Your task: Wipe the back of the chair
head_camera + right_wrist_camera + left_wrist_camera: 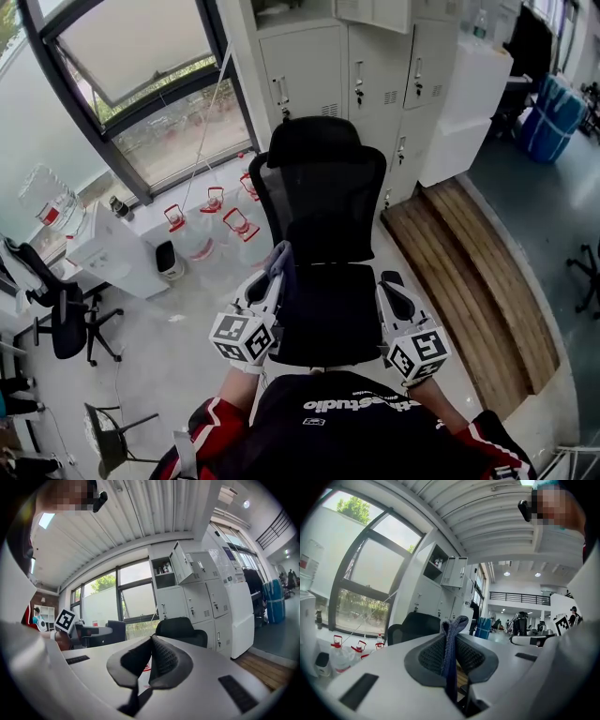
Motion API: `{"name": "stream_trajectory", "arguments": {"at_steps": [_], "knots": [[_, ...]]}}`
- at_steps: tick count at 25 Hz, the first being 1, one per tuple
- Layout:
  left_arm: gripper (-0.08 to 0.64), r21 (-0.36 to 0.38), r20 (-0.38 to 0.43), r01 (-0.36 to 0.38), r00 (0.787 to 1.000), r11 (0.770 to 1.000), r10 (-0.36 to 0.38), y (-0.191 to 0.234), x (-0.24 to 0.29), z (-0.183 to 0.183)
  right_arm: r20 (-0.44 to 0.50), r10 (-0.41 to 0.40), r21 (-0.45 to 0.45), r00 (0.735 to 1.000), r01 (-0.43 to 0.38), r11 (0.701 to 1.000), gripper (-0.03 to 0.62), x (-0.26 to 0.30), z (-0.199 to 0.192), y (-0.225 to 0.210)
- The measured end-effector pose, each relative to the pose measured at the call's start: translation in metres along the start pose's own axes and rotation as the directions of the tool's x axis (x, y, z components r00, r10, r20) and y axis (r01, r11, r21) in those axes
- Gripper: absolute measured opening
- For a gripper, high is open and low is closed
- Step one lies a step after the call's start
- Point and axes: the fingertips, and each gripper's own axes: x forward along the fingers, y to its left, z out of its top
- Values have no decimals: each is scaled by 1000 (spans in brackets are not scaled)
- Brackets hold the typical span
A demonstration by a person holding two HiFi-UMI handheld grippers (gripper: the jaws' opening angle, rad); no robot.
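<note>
The left hand-held gripper (450, 654) is clamping a cloth (451, 637). The right hand-held gripper (151, 656) is resting closed and empty. Wiping of the chair back (323, 202) is apparently not yet begun.

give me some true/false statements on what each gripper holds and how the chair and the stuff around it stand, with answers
1. The left gripper is shut on a cloth. True.
2. The right gripper holds a cloth too. False: its jaws are together with nothing between them.
3. The person stands behind the chair. False: the seat lies between the person and the mesh back, so they are at its front.
4. Water jugs with red handles stand on the floor left of the chair, by the window. True.
</note>
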Motion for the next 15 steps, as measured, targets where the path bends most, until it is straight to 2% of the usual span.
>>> {"name": "stream_trajectory", "arguments": {"at_steps": [5, 10, 15], "knots": [[60, -26, -15, -13, 1000, 1000, 12, 70, 42, 10, -21, -12, -3, 1000, 12, 1000, 11, 71, 6, -1], [60, -38, -47, -36, 998, 999, 35, 142, 86, 2, -49, -27, 1, 998, 27, 1000, 11, 137, -1, -1], [60, -48, -45, -57, 997, 997, 55, 215, 133, -3, -61, -42, -6, 997, 42, 999, 12, 189, -4, -4]]}}
